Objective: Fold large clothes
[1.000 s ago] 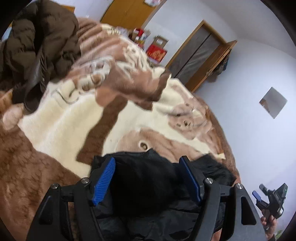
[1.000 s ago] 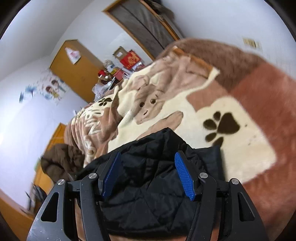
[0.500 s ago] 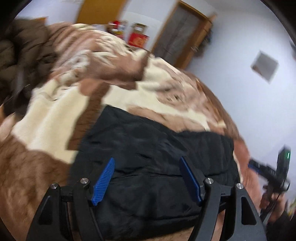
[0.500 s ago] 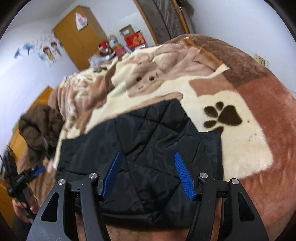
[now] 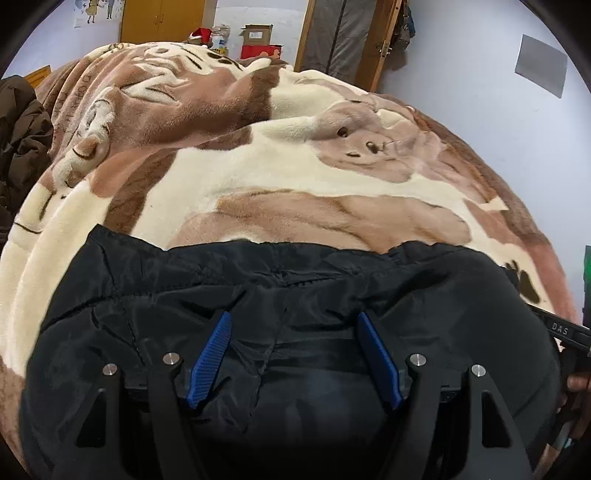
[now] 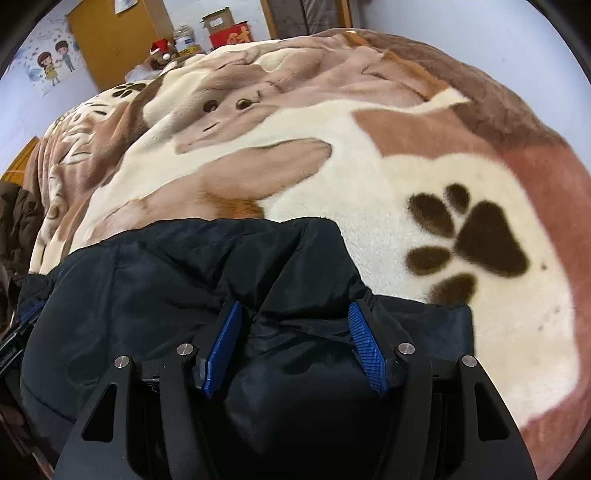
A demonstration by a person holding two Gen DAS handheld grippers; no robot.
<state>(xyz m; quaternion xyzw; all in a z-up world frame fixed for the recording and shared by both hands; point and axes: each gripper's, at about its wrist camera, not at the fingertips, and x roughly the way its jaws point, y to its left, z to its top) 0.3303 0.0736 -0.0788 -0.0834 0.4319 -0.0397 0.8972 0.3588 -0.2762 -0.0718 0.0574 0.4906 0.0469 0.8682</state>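
Observation:
A large black padded jacket (image 5: 280, 288) lies spread on the plush brown and cream blanket (image 5: 258, 173), near the bed's front edge. It also shows in the right wrist view (image 6: 177, 280). My left gripper (image 5: 293, 325) is open, its blue pads (image 5: 210, 354) low over the jacket's left part. My right gripper (image 6: 293, 314) is open, with its blue pads (image 6: 365, 347) either side of a raised fold at the jacket's right part. Neither grips the cloth. The right gripper's body (image 5: 565, 332) shows at the left view's right edge.
A dark brown puffy coat (image 5: 18, 147) is heaped at the bed's left side. Boxes (image 5: 258, 44), a yellow wardrobe (image 5: 162, 18) and a door (image 5: 343, 37) stand behind the bed. The blanket's paw print (image 6: 469, 236) lies right of the jacket.
Both grippers swung down and closer to the jacket, levelling out. The jacket, bunched a second ago, now lies spread flat across the blanket's front.

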